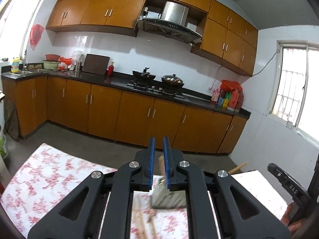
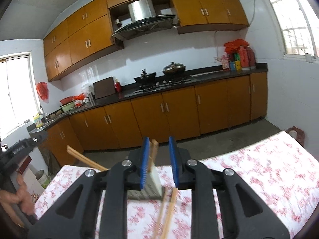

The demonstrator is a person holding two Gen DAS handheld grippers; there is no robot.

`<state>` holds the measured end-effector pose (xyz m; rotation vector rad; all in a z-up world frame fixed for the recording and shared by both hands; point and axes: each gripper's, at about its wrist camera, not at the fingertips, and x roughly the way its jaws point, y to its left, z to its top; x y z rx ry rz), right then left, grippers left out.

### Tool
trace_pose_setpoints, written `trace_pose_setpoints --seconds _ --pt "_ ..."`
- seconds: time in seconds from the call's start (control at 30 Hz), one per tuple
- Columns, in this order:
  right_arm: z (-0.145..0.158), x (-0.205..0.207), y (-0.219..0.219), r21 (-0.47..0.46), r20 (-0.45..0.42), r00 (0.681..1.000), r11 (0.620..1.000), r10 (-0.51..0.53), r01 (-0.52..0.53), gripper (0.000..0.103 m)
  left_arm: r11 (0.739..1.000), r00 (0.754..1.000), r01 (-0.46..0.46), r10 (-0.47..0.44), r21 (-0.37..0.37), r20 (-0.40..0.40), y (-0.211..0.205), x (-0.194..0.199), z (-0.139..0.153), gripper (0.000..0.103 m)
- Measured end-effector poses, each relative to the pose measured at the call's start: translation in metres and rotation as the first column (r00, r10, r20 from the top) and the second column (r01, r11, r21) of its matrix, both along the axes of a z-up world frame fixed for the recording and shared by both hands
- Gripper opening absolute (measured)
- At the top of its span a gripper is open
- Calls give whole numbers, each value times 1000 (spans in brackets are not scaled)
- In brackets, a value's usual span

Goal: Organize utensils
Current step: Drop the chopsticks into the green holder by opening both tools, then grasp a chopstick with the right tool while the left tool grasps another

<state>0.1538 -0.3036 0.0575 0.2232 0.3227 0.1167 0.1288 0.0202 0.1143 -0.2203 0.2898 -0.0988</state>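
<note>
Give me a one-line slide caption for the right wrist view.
Right hand-held gripper hovers over a grey utensil holder and loose chopsticks on a floral tablecloth, kitchen cabinets behind.

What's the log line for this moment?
left gripper open | right gripper open | chopsticks on table | holder ahead

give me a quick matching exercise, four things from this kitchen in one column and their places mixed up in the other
Things:
1. chopsticks
2. range hood
3. cutting board
4. lidded pot

Places:
A. leaning on the tiled wall
B. on the stove
C. on the floral tablecloth
D. among the upper cabinets

Pairs: 1-C, 2-D, 3-A, 4-B
</note>
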Motion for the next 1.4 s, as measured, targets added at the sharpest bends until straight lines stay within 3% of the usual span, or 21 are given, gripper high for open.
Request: trace_pose_setpoints --seconds 0.1,0.23,0.37,0.5,0.77,0.9,1.1,1.27,1.33,1.4 --pt "-31 -4 -8 -4 -79 997 1000 -13 13 22 999 999 -30 32 35 -43 10 -9 -18 26" --pt "-88 8 -6 -9 -247 969 1000 -14 12 22 993 987 -65 79 101 -138 22 -7 -58 27" --pt "-150 28 12 23 -418 907 999 47 -41 22 991 953 -77 107 113 -283 35 2 -107 27" --pt "-180 40 30 37 -486 870 997 83 -75 22 991 921 -74 110 109 -374 41 5 -139 27" --pt "-201 53 51 -11 -540 838 994 86 -109 21 994 898 -51 90 101 -431 40 3 -166 27" --pt "-197 52 52 -61 -523 851 993 54 -100 20 994 893 -37 80 104 -442 34 2 -172 27" --pt "-198 54 31 -93 -534 845 995 -16 -40 16 996 884 -14 55 91 -465 28 3 -177 27" --pt "-199 50 32 -89 -534 845 994 5 -62 16 997 871 19 19 73 -490 19 8 -185 27" --pt "-199 51 35 -127 -530 848 990 -13 -64 10 997 864 39 -2 64 -503 13 9 -188 27" --pt "-200 53 28 -109 -529 848 994 -29 -33 8 997 857 55 -18 57 -515 7 10 -193 27"
